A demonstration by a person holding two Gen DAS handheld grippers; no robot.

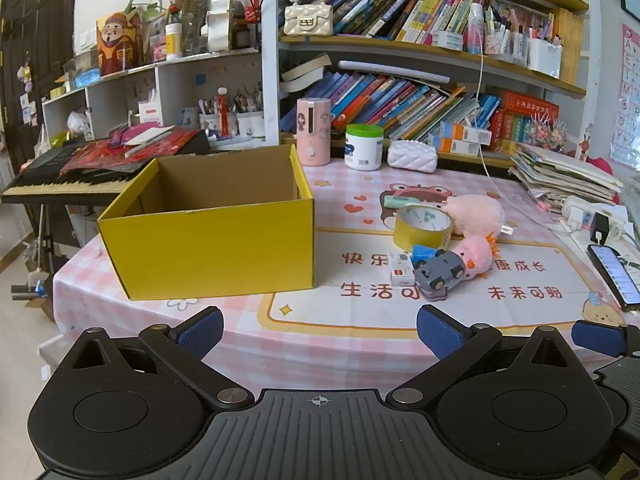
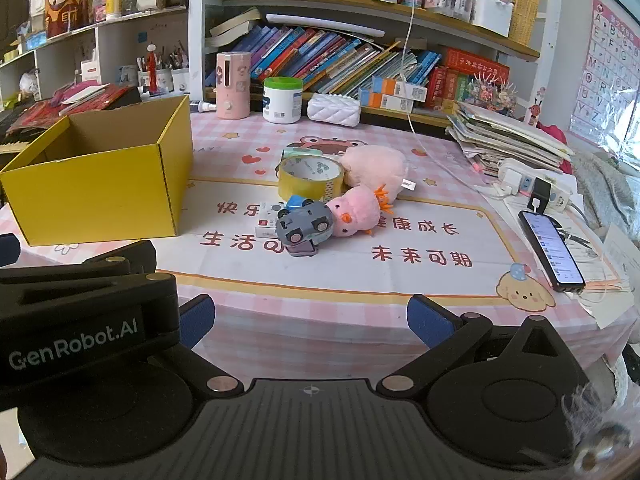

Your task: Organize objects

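Holding both tongs wide and empty over the near table edge: my left gripper (image 1: 320,332), my right gripper (image 2: 310,320). Past them on the pink tablecloth (image 2: 320,304) lay a pile at centre: grey toy car (image 2: 305,226) on its side, small white box (image 2: 266,220) at its left, pink plush (image 2: 356,214) touching its right. Tape roll (image 2: 311,176) sat just behind. Open yellow box (image 1: 216,216) stood left of the pile, apart. Phone (image 2: 552,246) lay far right.
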